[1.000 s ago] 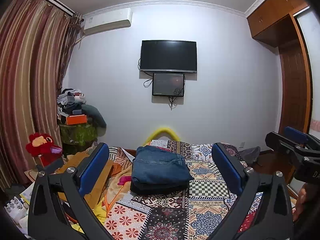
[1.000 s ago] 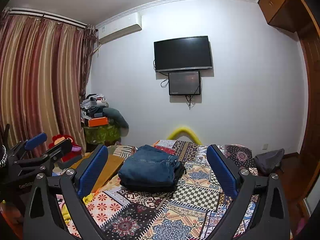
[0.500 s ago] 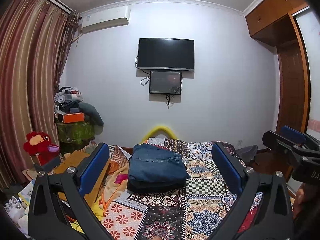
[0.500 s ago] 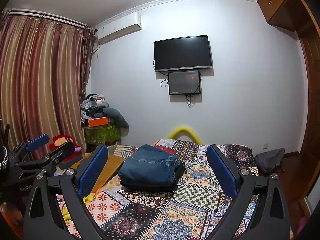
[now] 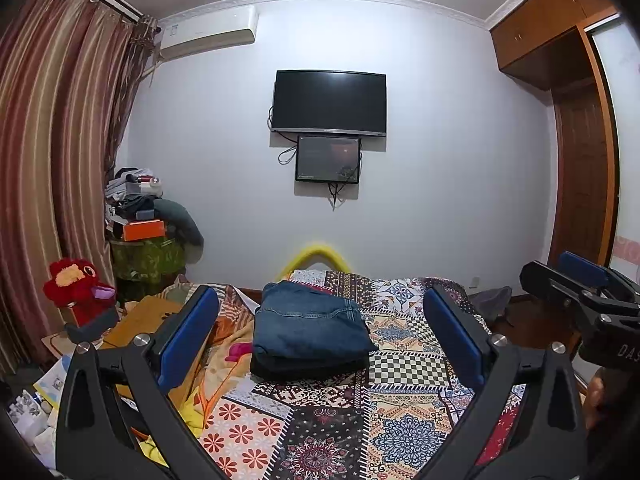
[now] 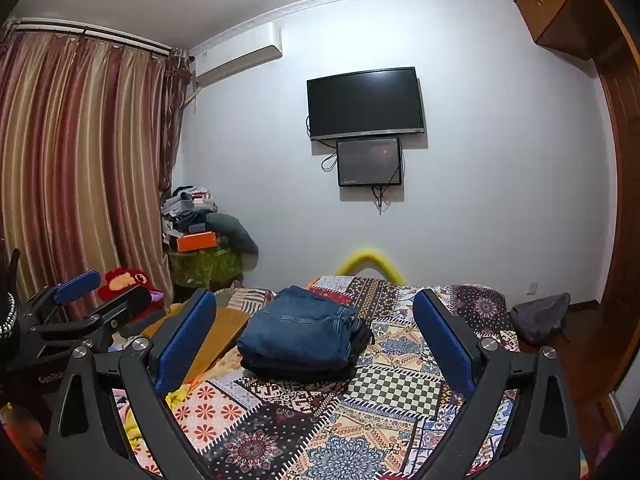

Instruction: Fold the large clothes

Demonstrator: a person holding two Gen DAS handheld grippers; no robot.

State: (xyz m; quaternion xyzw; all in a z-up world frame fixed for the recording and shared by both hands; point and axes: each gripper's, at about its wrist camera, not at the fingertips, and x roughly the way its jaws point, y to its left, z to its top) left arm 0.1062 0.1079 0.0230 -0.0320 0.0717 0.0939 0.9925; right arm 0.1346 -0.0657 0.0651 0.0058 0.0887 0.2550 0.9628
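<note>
Folded blue jeans lie on a dark folded garment on the patterned bedspread. The stack also shows in the right wrist view. My left gripper is open and empty, held above the near part of the bed, short of the stack. My right gripper is open and empty, also short of the stack. The right gripper shows at the right edge of the left wrist view. The left gripper shows at the left edge of the right wrist view.
A wooden board and yellow cloth lie left of the bed. A red plush toy and a cluttered stand stand by the curtain. A TV hangs on the far wall. A grey bag lies on the floor at right.
The left wrist view has tilted up slightly, so the stack sits a little lower and farther. The right gripper has hardly moved. Both stay open.
</note>
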